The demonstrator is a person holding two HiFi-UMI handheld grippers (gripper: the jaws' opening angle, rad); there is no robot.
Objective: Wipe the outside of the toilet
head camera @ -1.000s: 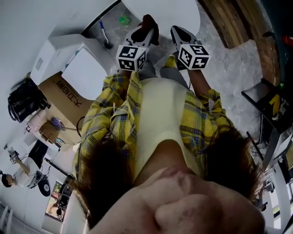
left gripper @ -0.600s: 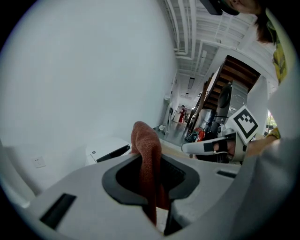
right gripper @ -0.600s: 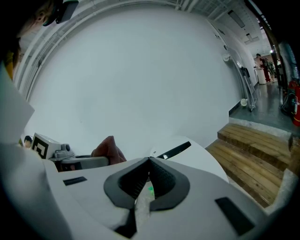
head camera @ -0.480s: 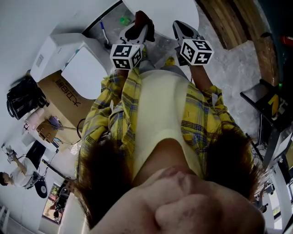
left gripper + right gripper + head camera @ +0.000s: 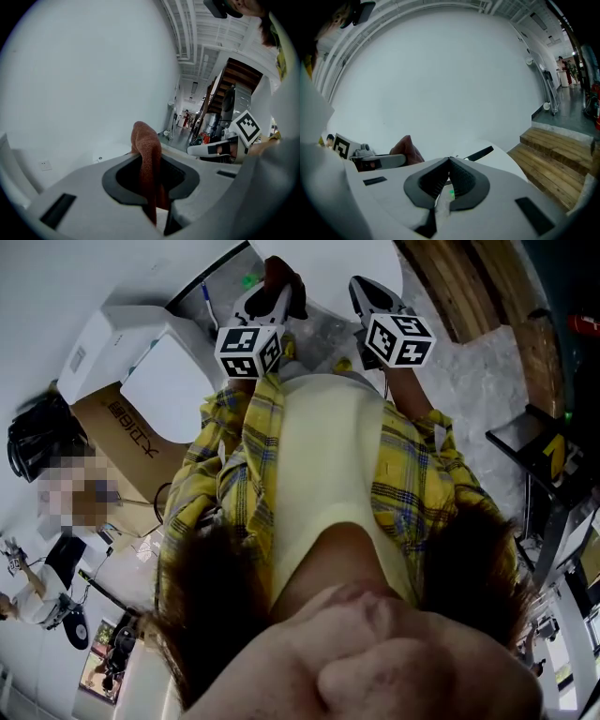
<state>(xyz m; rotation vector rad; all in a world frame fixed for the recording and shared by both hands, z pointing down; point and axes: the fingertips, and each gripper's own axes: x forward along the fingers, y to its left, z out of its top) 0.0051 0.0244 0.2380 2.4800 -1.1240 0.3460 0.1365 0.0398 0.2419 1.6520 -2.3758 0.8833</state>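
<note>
Head view, talk me through it: where's the toilet?
— White toilet (image 5: 164,381), off to the person's left, with a cardboard box (image 5: 127,432) right beside it. Both grippers are held out in front of the yellow plaid shirt (image 5: 234,474), apart from the toilet.
Left gripper (image 5: 151,164)?
— Clamped tight on a rust-brown cloth (image 5: 146,138), and the cloth pokes up past the jaw tips.
And the right gripper (image 5: 449,161)?
— Jaws pressed together, nothing between them. It's close beside the left one, with wooden steps (image 5: 555,150) off to its right.
</note>
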